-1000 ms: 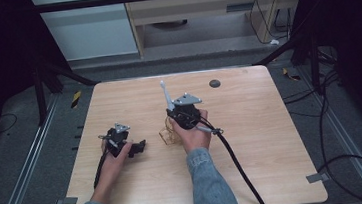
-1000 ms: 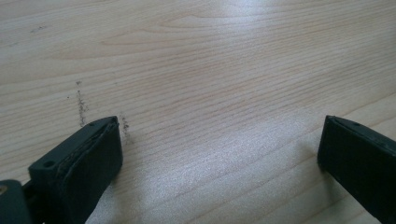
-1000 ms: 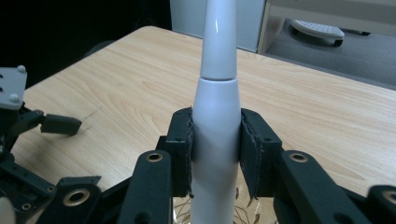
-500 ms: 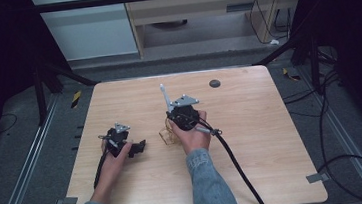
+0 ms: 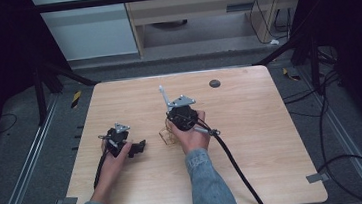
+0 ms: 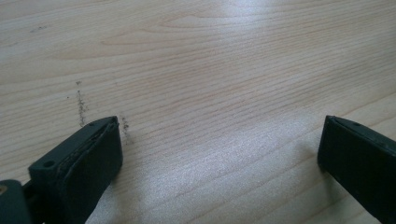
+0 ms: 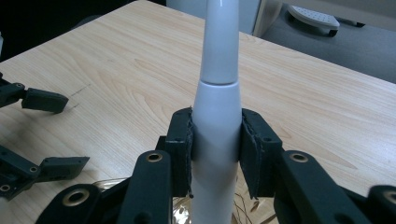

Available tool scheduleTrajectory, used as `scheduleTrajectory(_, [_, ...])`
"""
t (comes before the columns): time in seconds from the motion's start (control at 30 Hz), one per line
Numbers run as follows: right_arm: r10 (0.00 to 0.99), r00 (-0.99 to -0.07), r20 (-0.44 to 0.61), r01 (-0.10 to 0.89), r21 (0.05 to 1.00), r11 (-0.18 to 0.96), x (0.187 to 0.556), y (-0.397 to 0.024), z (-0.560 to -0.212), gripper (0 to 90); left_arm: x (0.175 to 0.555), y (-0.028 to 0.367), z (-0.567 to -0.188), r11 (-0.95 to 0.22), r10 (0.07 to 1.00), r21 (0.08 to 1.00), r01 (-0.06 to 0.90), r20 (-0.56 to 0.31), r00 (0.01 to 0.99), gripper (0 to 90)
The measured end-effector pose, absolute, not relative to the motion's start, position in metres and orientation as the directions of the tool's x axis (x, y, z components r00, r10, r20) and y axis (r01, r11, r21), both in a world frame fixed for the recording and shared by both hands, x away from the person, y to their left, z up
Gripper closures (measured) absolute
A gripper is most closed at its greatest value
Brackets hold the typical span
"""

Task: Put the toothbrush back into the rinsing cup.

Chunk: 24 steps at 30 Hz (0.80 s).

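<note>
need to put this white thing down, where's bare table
Bare wood lies right of the right gripper holding the white handle, out to the table edge, short of the dark disc. Crowded: between grippers, near the wire holder and left gripper.

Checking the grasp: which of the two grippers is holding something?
The right gripper: its jaws clamp a white handle. The left gripper stands open over bare table.
</note>
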State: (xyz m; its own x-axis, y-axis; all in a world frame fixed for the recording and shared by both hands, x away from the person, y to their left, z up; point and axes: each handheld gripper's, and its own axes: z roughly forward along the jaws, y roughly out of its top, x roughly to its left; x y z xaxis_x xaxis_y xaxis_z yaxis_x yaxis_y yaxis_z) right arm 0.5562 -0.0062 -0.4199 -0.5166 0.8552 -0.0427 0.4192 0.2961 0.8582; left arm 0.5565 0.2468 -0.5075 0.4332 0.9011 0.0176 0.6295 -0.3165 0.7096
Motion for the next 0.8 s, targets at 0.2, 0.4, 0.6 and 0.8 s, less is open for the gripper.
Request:
scheduleTrajectory(0.2, [0.857, -0.514, -0.042, 0.419, 0.859, 0.294, 0.5587, -0.0043, -0.4211, 66.7, 0.5565, 0.2469, -0.5075, -0.317, 0.901, 0.71, 0.629, 0.018, 0.434, 0.0])
scheduleTrajectory(0.4, [0.854, -0.518, -0.044, 0.424, 0.854, 0.301, 0.5611, -0.0019, -0.4213, 66.6, 0.5565, 0.247, -0.5075, -0.318, 0.9, 0.71, 0.629, 0.018, 0.436, 0.0])
scheduleTrajectory(0.6, [0.851, -0.523, -0.038, 0.427, 0.853, 0.301, 0.5624, -0.0022, -0.4212, 66.5, 0.5566, 0.2471, -0.5075, -0.318, 0.9, 0.71, 0.629, 0.018, 0.436, 0.0])
scheduleTrajectory(0.8, [0.849, -0.527, -0.032, 0.431, 0.851, 0.299, 0.5618, -0.0017, -0.4211, 65.9, 0.5566, 0.2472, -0.5075, -0.32, 0.899, 0.71, 0.628, 0.018, 0.437, 0.0])
